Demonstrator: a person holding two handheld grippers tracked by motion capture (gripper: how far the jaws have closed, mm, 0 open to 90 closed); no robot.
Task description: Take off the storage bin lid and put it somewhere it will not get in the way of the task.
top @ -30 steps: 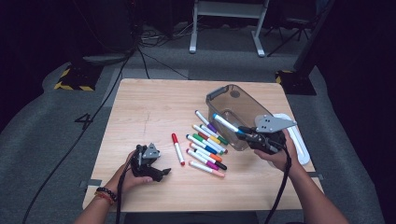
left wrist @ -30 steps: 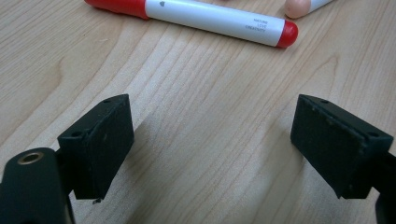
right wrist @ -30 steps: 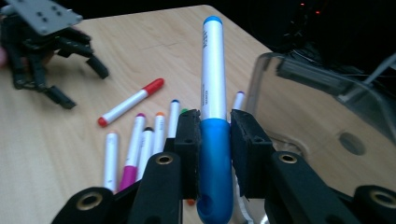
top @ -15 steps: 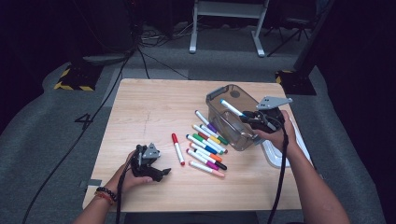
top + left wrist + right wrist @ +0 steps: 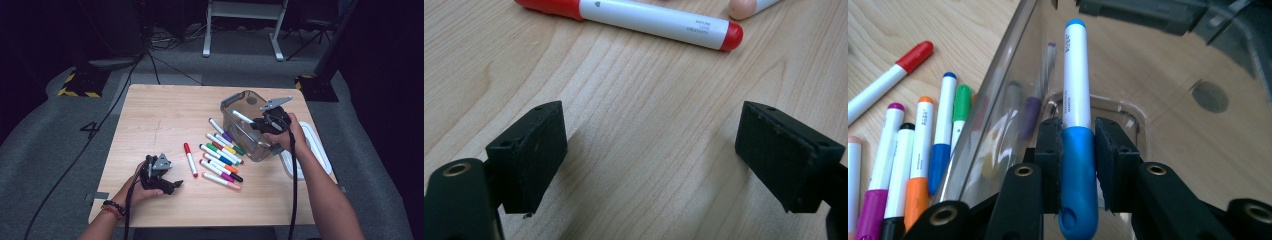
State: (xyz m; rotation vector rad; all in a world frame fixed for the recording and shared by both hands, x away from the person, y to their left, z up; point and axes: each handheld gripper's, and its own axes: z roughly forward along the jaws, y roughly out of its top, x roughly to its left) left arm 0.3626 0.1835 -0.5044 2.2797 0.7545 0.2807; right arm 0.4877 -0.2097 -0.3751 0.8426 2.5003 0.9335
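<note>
The right gripper [image 5: 257, 121] is clamping a blue marker [image 5: 1077, 125] by its cap end, with the barrel sticking out ahead of the jaws so the free end is leading into the clear bin [image 5: 240, 131]. In the right gripper view the marker is hanging over the bin's open mouth, its far tip pointing toward the bin's far end, and the pads are pressing on both sides of the cap; holding it at 1 end looks meant to let the body clear the rim before release. The bin is standing on the right half of the table [image 5: 150, 115], with its lid [image 5: 320, 155] lying just beside it on the far right, out of the way of the loading. The other markers [image 5: 222, 156] are lying in a loose row just left of the bin, near enough for short trips. A red marker [image 5: 190, 159] is lying apart from that row, closer to the left gripper [image 5: 172, 186]. That gripper is resting low on the table near the front edge, its jaws spread and holding nothing, with bare wood between the pads [image 5: 531, 150]; it seems to be waiting its turn. The blue marker is not yet released, so the next step is likely lowering it and letting go.
</note>
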